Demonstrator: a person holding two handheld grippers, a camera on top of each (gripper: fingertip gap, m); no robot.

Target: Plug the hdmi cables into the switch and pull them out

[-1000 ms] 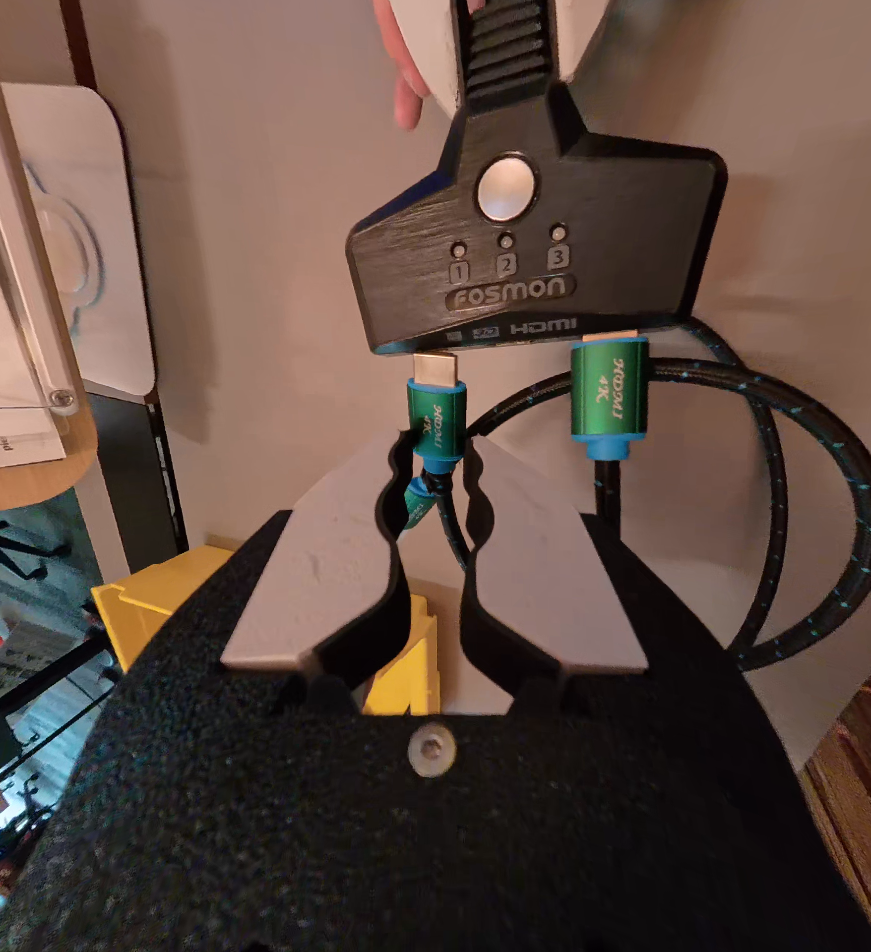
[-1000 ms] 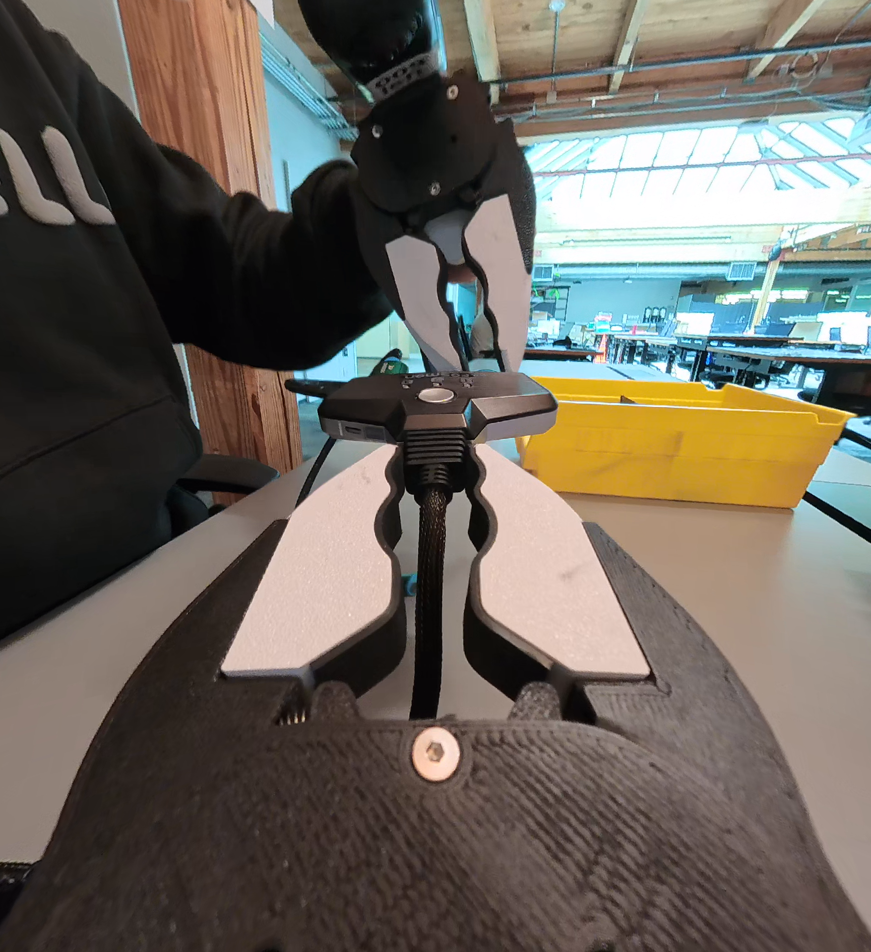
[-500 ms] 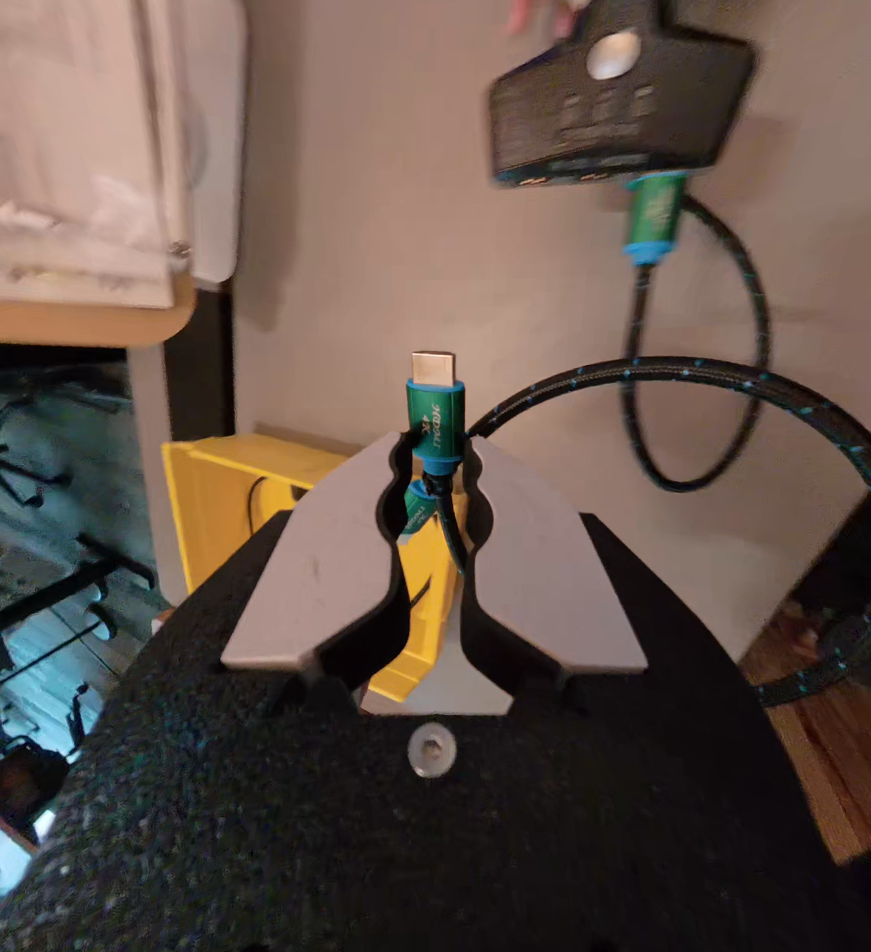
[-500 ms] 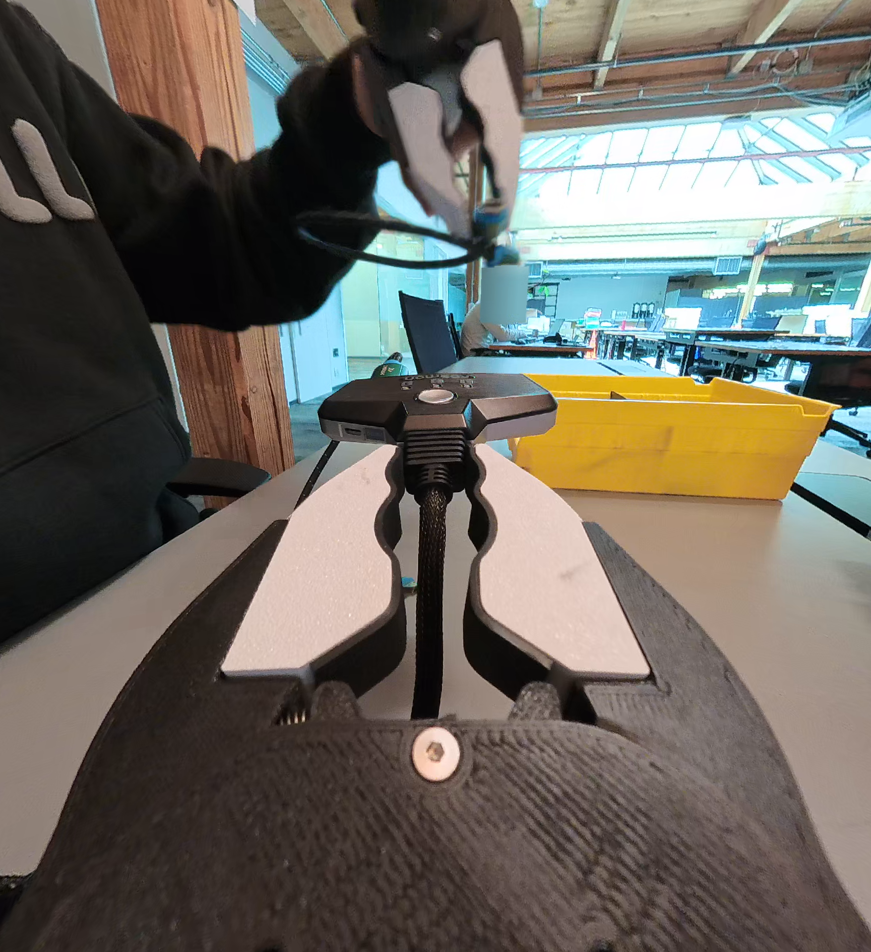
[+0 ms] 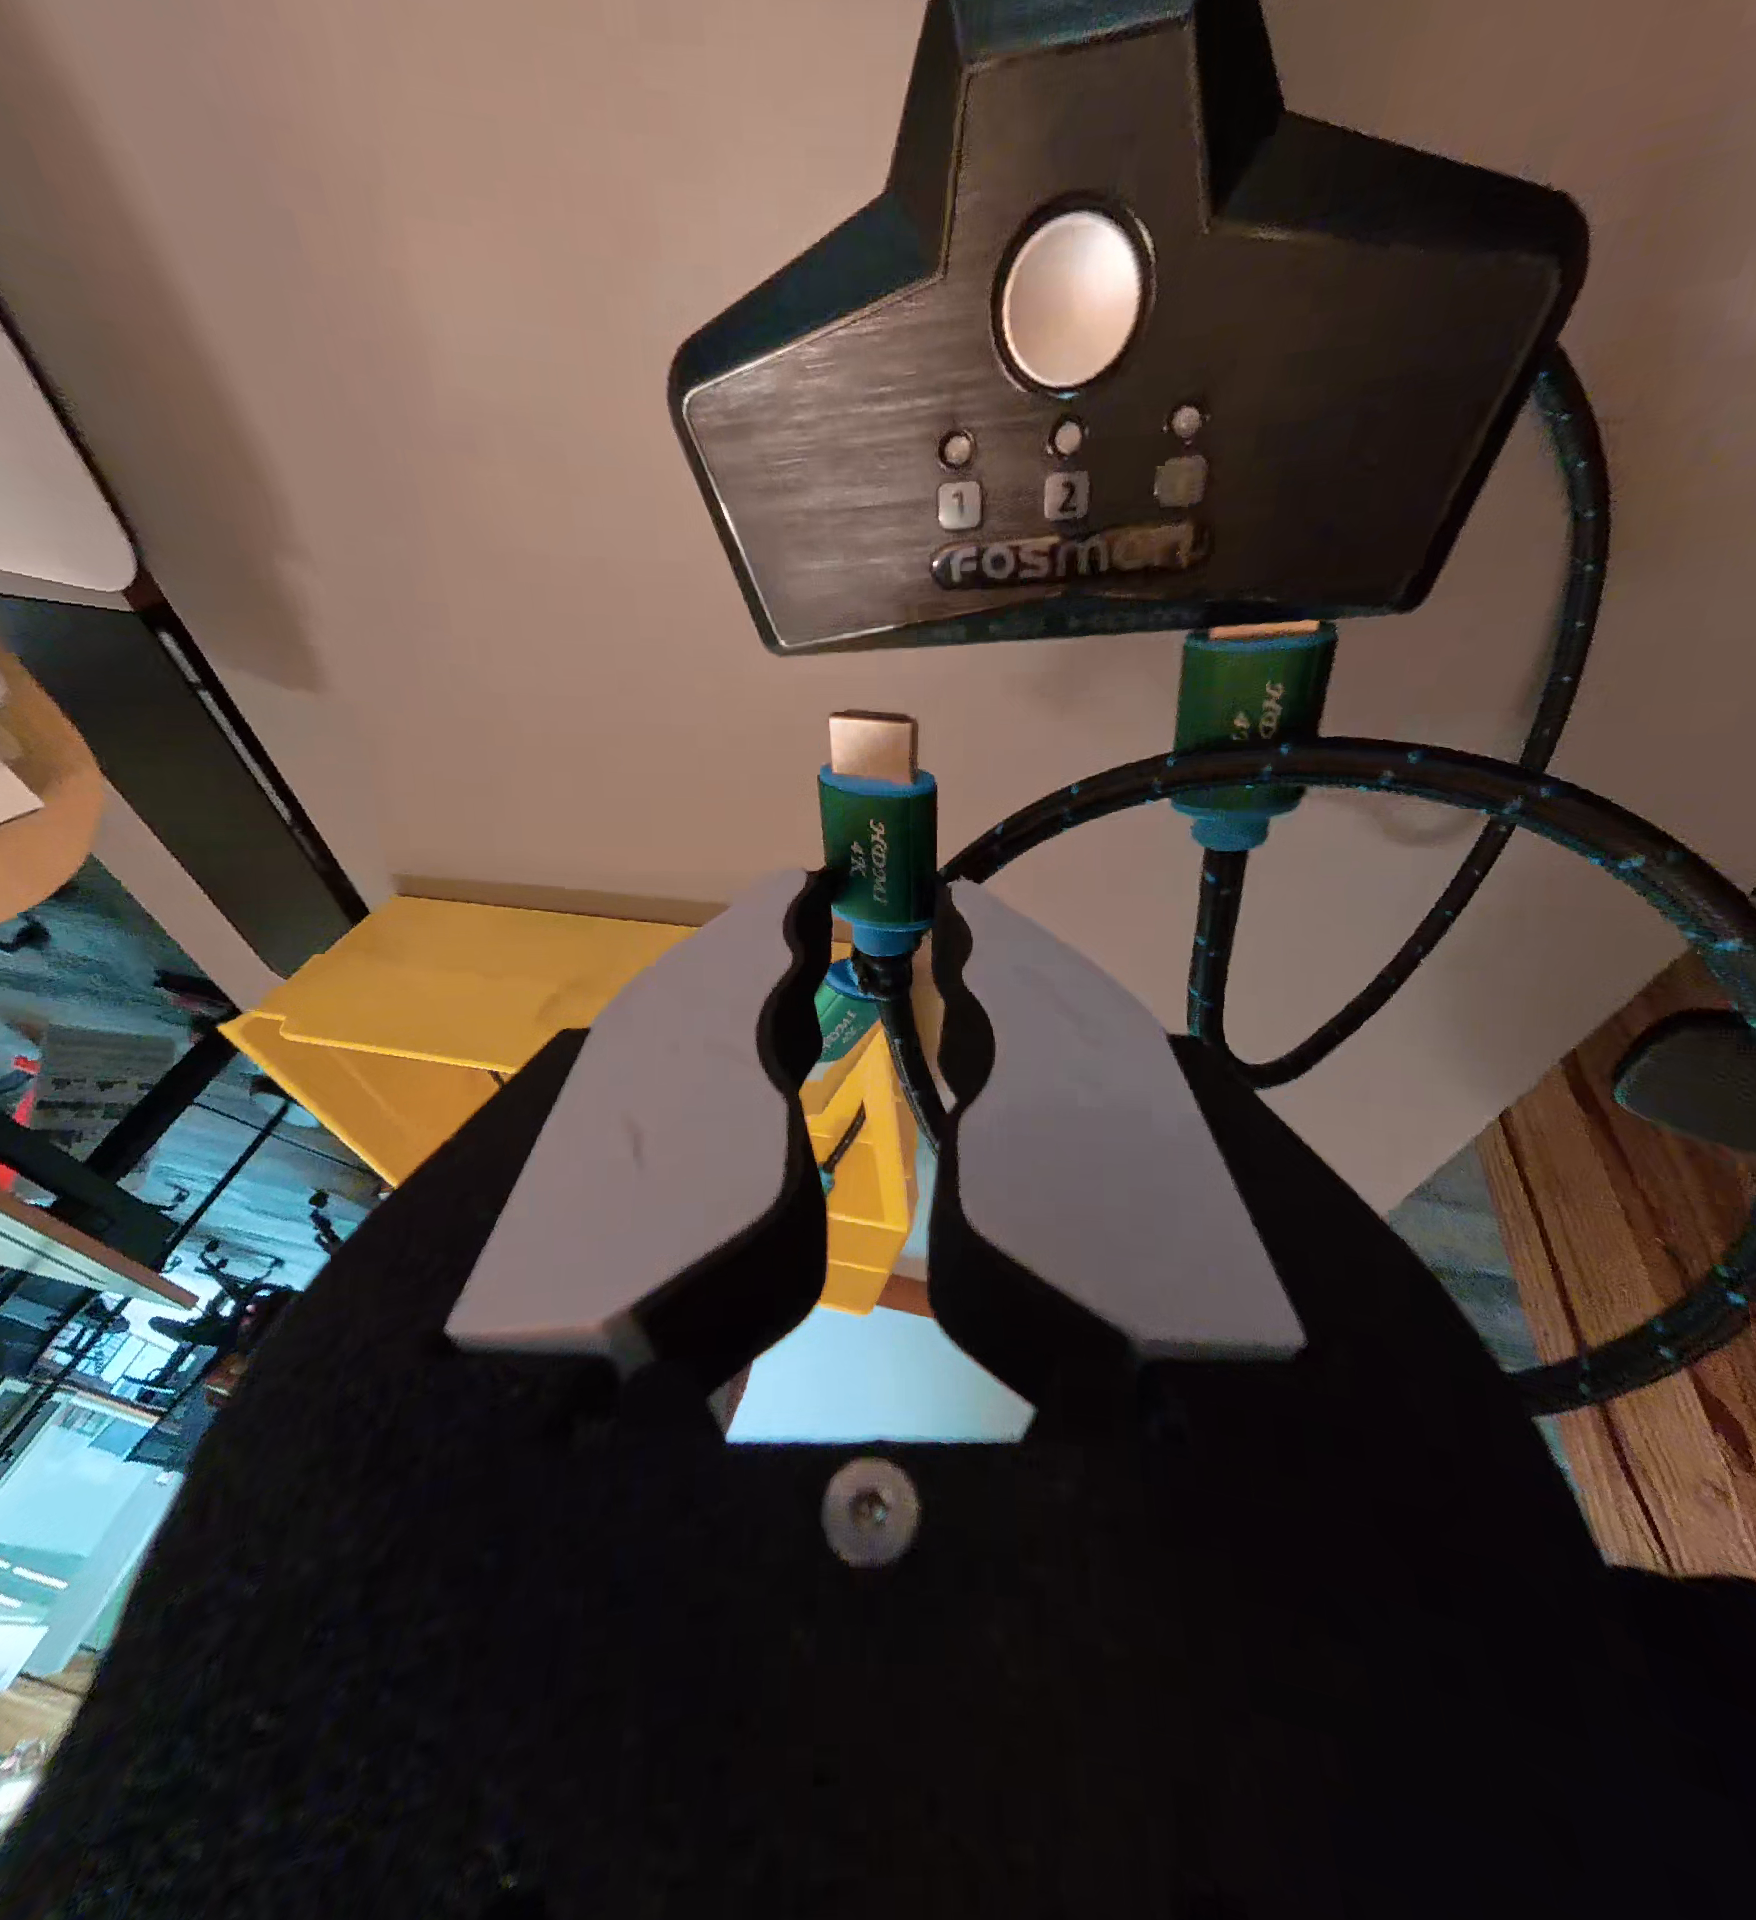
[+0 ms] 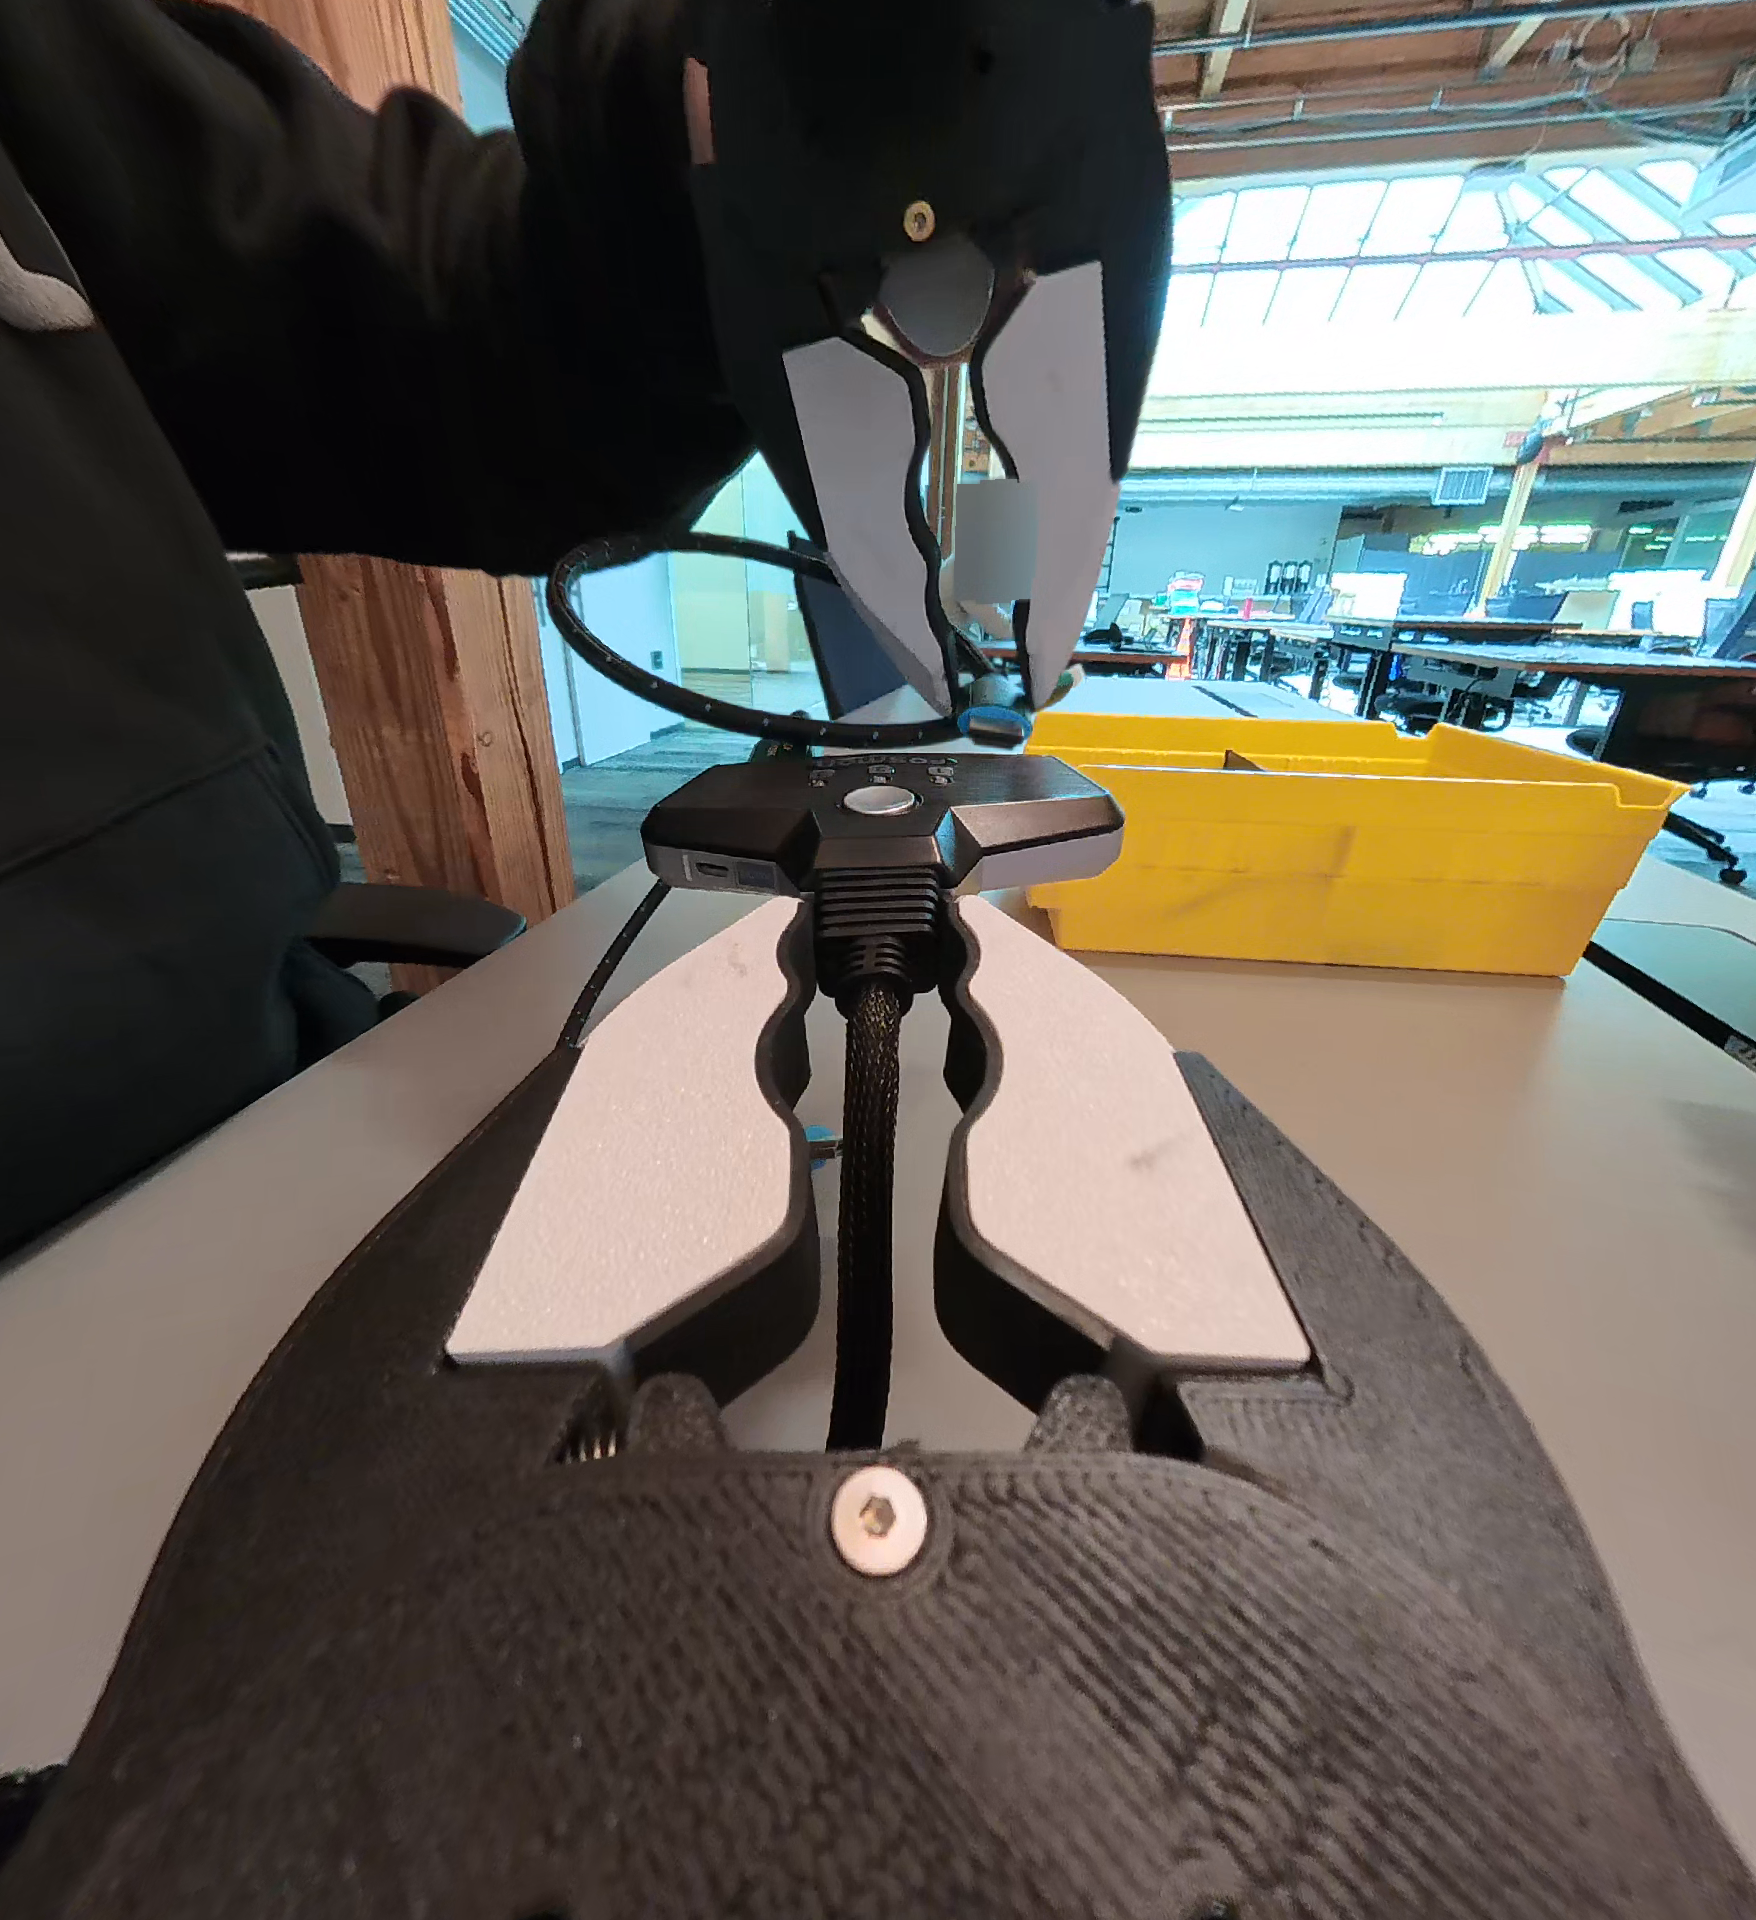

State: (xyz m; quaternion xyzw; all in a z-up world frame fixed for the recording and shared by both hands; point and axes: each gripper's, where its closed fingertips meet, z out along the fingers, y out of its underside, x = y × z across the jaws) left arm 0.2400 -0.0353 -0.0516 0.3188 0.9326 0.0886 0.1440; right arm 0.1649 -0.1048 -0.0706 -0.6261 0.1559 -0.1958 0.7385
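Left claw [image 5: 876, 883]: clamped on a green HDMI plug [image 5: 876, 847], unplugged, at 7 o'clock below the switch [image 5: 1113, 416].
Right claw [image 6: 876, 925]: gripping the switch's ribbed cable collar [image 6: 876, 909] over the bench [image 6: 1425, 1091].

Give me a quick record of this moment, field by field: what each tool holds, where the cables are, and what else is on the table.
left tool: shut on free HDMI plug, metal tip bare, just short of the switch
right tool: shut on the switch's rear cable collar
switch: black, held above the table
plugged cable: green plug seated in the switch's port row, on the right in the left wrist view
yellow bin: on the grey table, behind the switch
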